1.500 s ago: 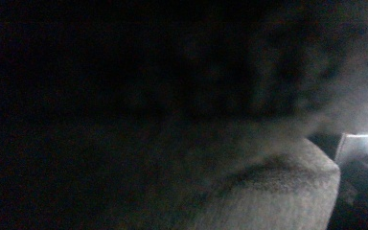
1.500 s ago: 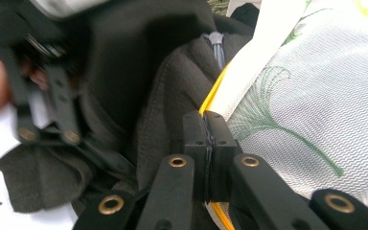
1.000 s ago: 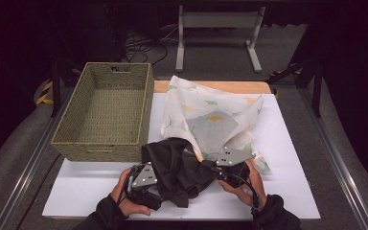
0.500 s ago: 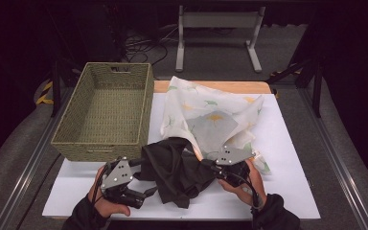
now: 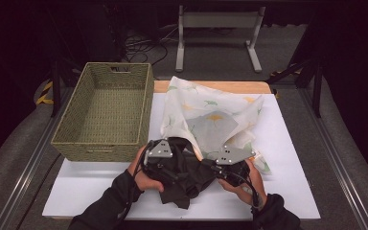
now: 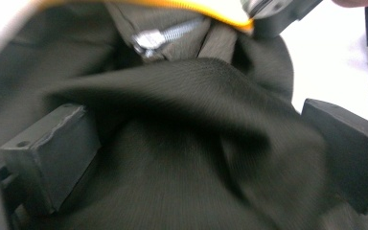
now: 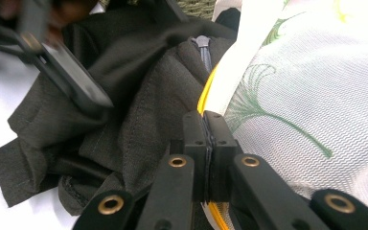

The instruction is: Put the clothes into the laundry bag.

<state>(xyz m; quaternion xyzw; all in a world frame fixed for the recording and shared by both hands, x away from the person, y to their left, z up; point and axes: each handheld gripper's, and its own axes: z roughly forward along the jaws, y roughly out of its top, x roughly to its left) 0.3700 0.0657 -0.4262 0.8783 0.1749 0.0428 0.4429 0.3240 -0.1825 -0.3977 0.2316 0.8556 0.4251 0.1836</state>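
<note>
Left hand-held gripper (image 5: 165, 160) returned — jaws opening over crumpled dark garment (image 5: 191, 175).

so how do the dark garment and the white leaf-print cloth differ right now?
The dark garment is plain blackish fabric, bunched near the table's front edge between both hands; the leaf-print cloth is white with green and yellow prints, spread farther back. The garment shows a metal zipper; the cloth has a yellow edge. The open left tongs straddle the garment. Both are crumpled and overlap on the white table.
</note>
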